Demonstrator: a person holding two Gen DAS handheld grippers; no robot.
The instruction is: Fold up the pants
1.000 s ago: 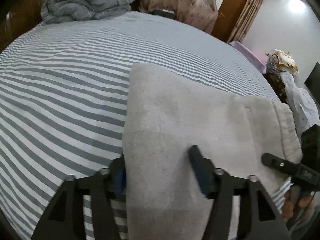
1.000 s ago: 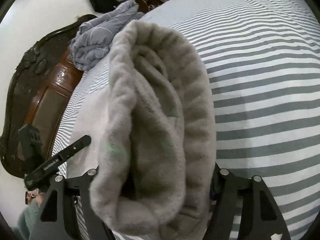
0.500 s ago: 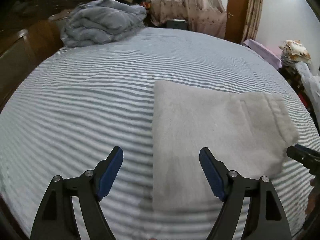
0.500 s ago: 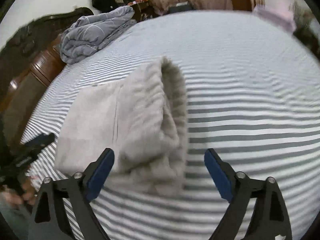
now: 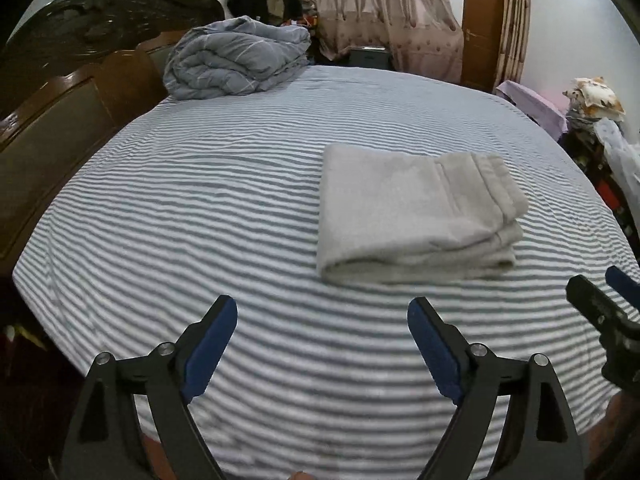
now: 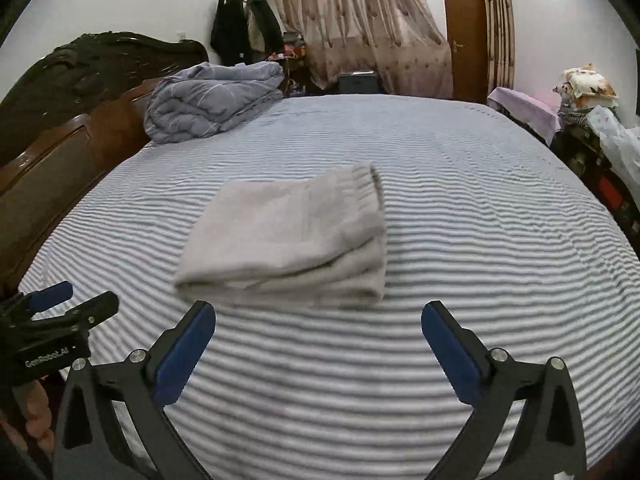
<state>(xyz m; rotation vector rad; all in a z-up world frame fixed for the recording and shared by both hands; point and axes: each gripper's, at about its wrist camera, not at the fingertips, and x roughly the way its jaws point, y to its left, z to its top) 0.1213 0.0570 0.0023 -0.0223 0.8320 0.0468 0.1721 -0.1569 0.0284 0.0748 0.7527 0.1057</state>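
The light grey pants [image 5: 412, 212] lie folded into a thick rectangle on the striped bed [image 5: 200, 208], waistband to the right. They also show in the right wrist view [image 6: 288, 236]. My left gripper [image 5: 322, 320] is open and empty, near the bed's front edge, short of the pants. My right gripper [image 6: 318, 326] is open and empty, just in front of the folded pants. The right gripper also shows at the right edge of the left wrist view [image 5: 600, 304]. The left gripper shows at the left edge of the right wrist view [image 6: 60, 308].
A bundled grey-blue duvet [image 5: 236, 64] lies at the far left by the dark wooden headboard [image 5: 80, 60]. Curtains [image 5: 380, 12] and a door [image 5: 482, 28] stand behind the bed. Piled clutter [image 5: 600, 120] sits to the right of the bed.
Both grippers let go of the pants, opened wide and drew back toward the bed's front edge. The pants now lie folded and free on the bed.
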